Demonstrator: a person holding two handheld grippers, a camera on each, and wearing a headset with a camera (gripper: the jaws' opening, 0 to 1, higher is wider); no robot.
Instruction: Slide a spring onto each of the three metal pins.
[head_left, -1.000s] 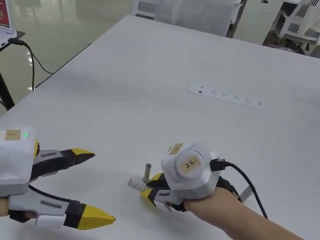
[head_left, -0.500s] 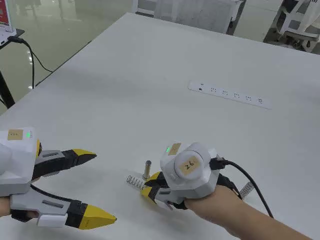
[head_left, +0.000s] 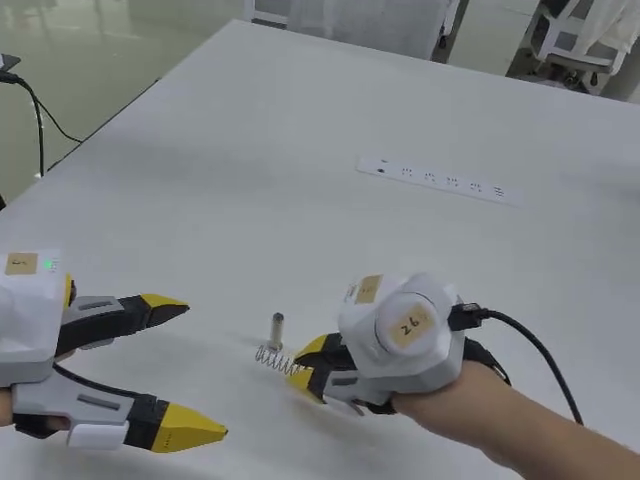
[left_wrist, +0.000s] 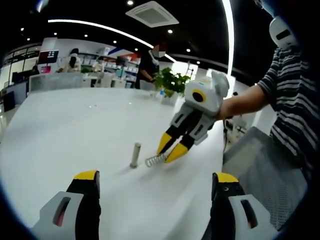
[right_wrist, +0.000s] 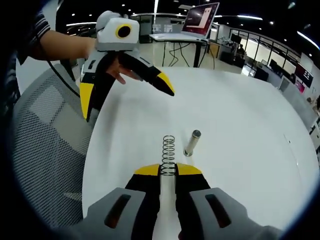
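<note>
Supporting surface: white table (head_left: 300, 150), under both grippers.
Power strip (head_left: 438, 181): flat on the table, far ahead of both grippers.
Left gripper (head_left: 203, 368): jaws spread wide with nothing between them, held well to the side of the other gripper.
Right gripper (head_left: 303, 368): jaws pinched together on the near end of the spring (right_wrist: 168, 150).
Pin (right_wrist: 191, 142): upright, just ahead of the right gripper's tips.
Spring: sticks out forward from the right gripper's tips, far end just beside the pin, not on it.

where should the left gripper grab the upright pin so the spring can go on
Grip the pin low on its shaft, level, from the left gripper's side. It stands upright and slim, and the right gripper holds the spring beside it, so leave its top free.
</note>
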